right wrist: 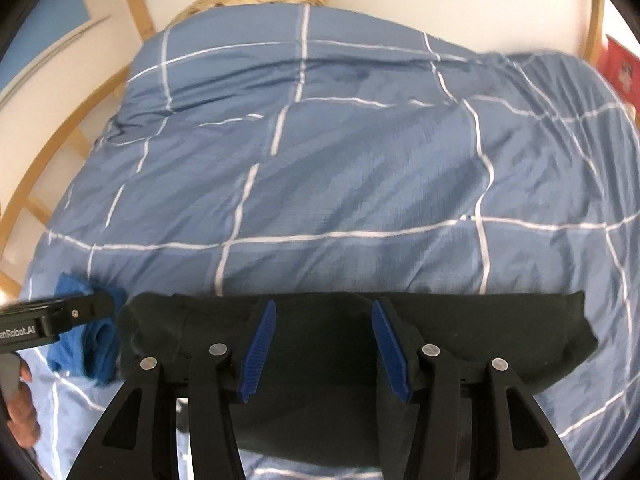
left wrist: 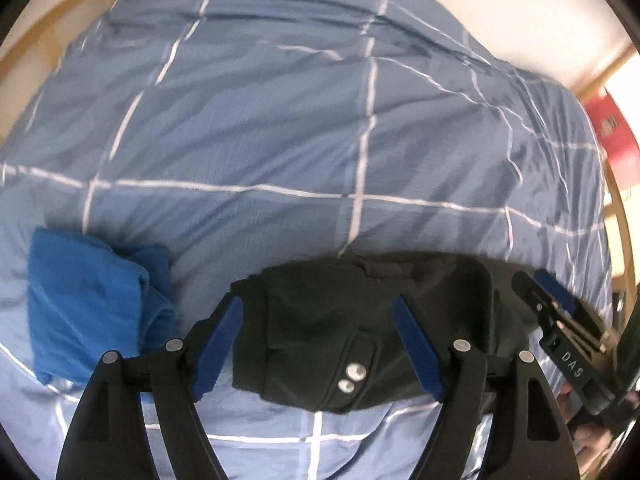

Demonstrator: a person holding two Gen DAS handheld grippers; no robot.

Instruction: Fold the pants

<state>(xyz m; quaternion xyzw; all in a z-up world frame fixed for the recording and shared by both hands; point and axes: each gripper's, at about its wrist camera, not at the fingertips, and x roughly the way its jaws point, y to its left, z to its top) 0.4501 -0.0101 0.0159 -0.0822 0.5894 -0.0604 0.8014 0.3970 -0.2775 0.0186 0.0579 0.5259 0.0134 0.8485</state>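
The black pants (left wrist: 316, 320) lie folded into a compact bundle on the blue checked duvet (left wrist: 280, 140), with two metal snaps (left wrist: 352, 376) facing up. My left gripper (left wrist: 318, 304) hovers just above the bundle's left part, open, with nothing pinched between its blue pads. My right gripper (right wrist: 325, 306) hangs over the bundle's right part (right wrist: 480, 332), also open and clear of the cloth. Each gripper shows at the edge of the other view: the right gripper (left wrist: 544, 284) and the left gripper (right wrist: 96, 304).
A folded bright blue garment (left wrist: 88, 300) lies on the duvet just left of the pants, also visible as blue cloth (right wrist: 92, 344). A red box (left wrist: 612, 136) stands beyond the bed's right side. A wooden bed frame (right wrist: 44, 160) curves around the left. A hand (right wrist: 20, 408) holds the left gripper.
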